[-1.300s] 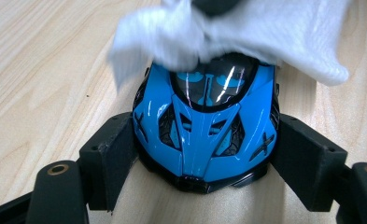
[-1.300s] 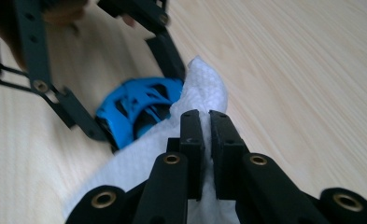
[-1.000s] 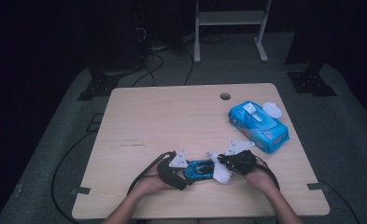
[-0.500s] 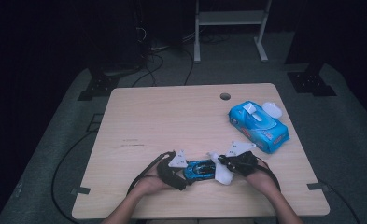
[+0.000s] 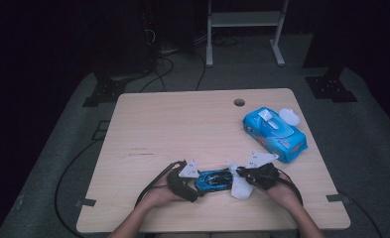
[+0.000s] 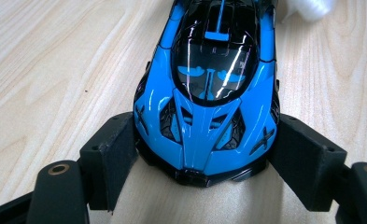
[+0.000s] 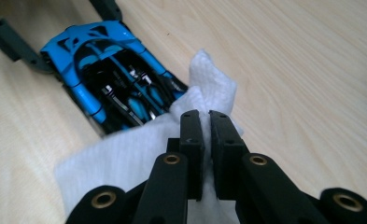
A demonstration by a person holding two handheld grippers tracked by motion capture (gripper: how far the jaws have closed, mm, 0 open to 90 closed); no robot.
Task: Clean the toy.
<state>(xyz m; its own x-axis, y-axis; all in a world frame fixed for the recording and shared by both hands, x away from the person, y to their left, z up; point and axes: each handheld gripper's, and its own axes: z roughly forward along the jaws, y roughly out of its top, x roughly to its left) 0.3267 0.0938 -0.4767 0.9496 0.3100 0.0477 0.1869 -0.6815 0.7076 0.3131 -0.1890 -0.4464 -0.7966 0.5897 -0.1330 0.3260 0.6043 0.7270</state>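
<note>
The left gripper (image 5: pixel 195 181) clamps the nose of a blue toy car (image 5: pixel 213 179), one black pad pressed against each front flank, as the left gripper view shows with the toy car (image 6: pixel 209 93) running away from the camera along the pale wooden table (image 6: pixel 55 70). The car rests on the tabletop near the front edge, on the person's side, lying crosswise between the two grippers. The right gripper (image 5: pixel 242 174) meets it from the opposite end; its jaws are pinched together on a white wipe (image 5: pixel 241 187), and in the right gripper view the right gripper (image 7: pixel 205 122) has the wipe (image 7: pixel 125 158) bunched between the pads, with the cloth spreading out below and to the left and one corner poking up just beyond the tips. The wipe touches the car's rear end (image 7: pixel 111 88), where dark open bodywork is visible. Both of the person's forearms come in from the bottom of the high view, the left hand (image 5: pixel 162 196) and the right hand (image 5: pixel 282 191) angled inward toward each other and held low over the table (image 5: pixel 182 124). Farther back on the right side of the table, well apart from the car, lies a blue pack of wipes (image 5: pixel 274 133) with its lid flipped open.
</note>
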